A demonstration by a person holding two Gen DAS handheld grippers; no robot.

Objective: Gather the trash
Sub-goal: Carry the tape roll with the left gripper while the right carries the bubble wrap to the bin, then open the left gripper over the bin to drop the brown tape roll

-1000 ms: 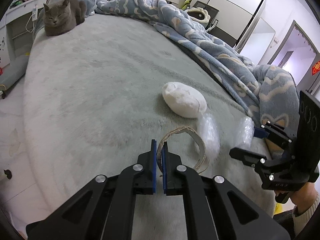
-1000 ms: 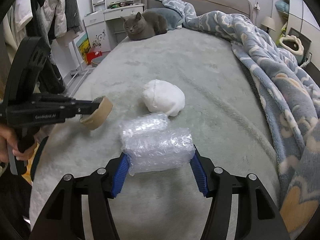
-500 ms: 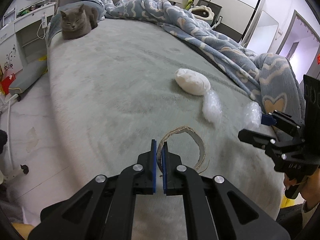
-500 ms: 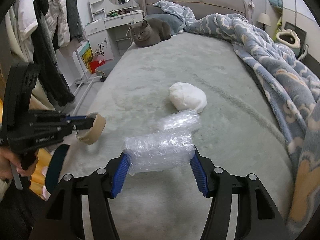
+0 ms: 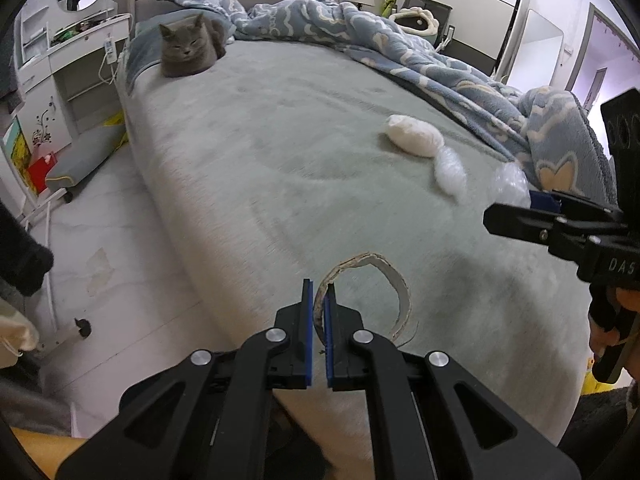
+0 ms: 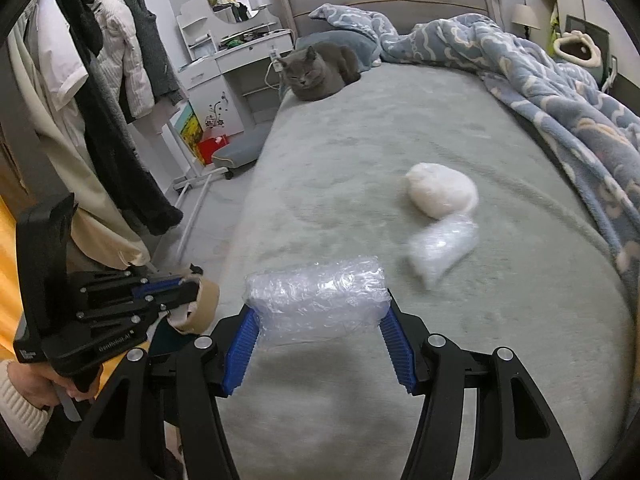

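My left gripper (image 5: 317,312) pinches the cardboard ring (image 5: 372,292) by its wall. My right gripper (image 6: 320,320), jaws half spread, clamps a bubble wrap roll (image 6: 316,300) crosswise. The remaining bubble wrap piece (image 6: 442,246) and white bundle (image 6: 440,194) lie at one o'clock, nearer my right.

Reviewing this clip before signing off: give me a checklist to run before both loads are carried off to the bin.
1. Left hand-held gripper shut on cardboard tape ring: ok.
2. Right hand-held gripper clamping bubble wrap roll: ok.
3. Bed free of trash: not ok; white wad and loose bubble wrap remain.
4. Cat away from both grippers: ok.
5. Bin location: cannot tell.
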